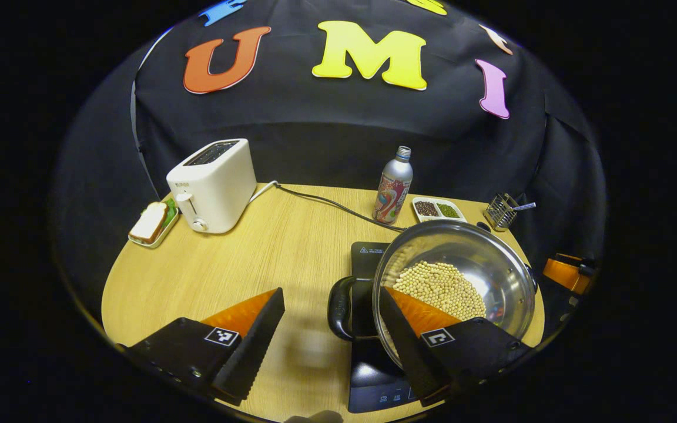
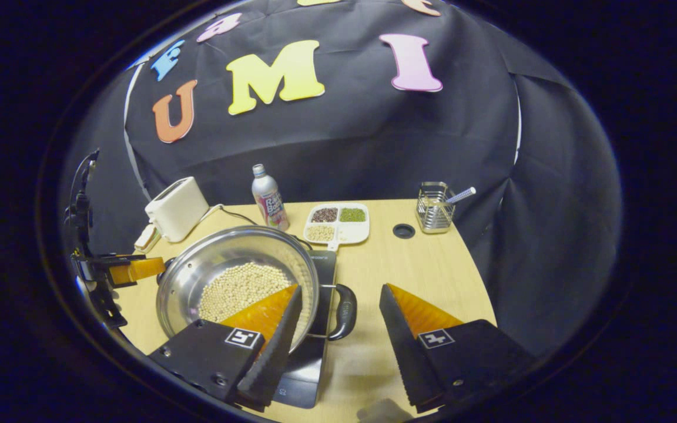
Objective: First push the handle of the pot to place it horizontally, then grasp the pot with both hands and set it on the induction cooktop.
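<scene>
**Left gripper view: one pot on one cooktop**

One steel pot (image 1: 479, 264) of beans sits on the cooktop (image 1: 368, 376), with one toaster (image 1: 212, 185), one bottle (image 1: 394, 188) and one divided dish (image 1: 438, 208) behind it. Left tool (image 1: 332, 329) is spread wide around the pot's left handle (image 1: 341, 308), touching nothing. Right tool (image 2: 341, 332) is likewise spread around the pot's right handle (image 2: 344, 311).

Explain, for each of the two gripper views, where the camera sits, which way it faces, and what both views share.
Left gripper view: rides on the left gripper, facing the booth's back wall; its open fingers straddle the pot's left handle.
Right gripper view: rides on the right gripper, facing the same way; its open fingers straddle the right handle.
Shared: pot on the induction cooktop, toaster, bottle.
</scene>
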### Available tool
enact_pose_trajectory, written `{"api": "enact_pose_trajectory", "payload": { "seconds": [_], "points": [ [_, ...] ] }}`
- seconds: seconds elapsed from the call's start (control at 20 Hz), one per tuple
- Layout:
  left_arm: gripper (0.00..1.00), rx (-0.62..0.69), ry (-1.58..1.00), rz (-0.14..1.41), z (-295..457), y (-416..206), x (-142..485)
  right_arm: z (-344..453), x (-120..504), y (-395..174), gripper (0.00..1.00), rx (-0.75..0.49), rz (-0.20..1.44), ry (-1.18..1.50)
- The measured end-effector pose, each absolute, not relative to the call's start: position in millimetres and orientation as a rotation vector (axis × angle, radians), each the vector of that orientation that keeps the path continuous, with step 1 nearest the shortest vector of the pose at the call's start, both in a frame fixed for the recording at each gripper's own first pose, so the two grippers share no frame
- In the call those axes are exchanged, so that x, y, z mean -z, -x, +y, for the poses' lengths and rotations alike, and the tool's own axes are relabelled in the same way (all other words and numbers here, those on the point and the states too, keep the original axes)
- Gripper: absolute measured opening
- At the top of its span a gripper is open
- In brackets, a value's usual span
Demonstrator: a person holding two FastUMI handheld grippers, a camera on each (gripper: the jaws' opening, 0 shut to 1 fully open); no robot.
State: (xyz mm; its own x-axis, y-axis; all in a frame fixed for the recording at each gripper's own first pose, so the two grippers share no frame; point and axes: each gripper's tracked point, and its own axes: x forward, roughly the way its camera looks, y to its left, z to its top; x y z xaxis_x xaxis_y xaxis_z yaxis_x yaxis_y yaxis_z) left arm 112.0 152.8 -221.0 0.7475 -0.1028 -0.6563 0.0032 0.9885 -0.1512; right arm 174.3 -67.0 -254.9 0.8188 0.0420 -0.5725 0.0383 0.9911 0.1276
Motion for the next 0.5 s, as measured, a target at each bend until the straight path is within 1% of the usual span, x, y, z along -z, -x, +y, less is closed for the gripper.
{"api": "enact_pose_trajectory", "payload": {
  "seconds": [0.25,0.5],
  "points": [
    [0.96,0.068,0.129,0.649,158.6,-93.3,180.2,-55.9,220.0,-161.6,0.83,-0.001,0.541,-0.096],
    [0.96,0.074,0.114,0.544,171.8,-73.6,122.8,-28.8,164.2,-140.5,0.83,-0.019,0.453,-0.069]
  ]
}}
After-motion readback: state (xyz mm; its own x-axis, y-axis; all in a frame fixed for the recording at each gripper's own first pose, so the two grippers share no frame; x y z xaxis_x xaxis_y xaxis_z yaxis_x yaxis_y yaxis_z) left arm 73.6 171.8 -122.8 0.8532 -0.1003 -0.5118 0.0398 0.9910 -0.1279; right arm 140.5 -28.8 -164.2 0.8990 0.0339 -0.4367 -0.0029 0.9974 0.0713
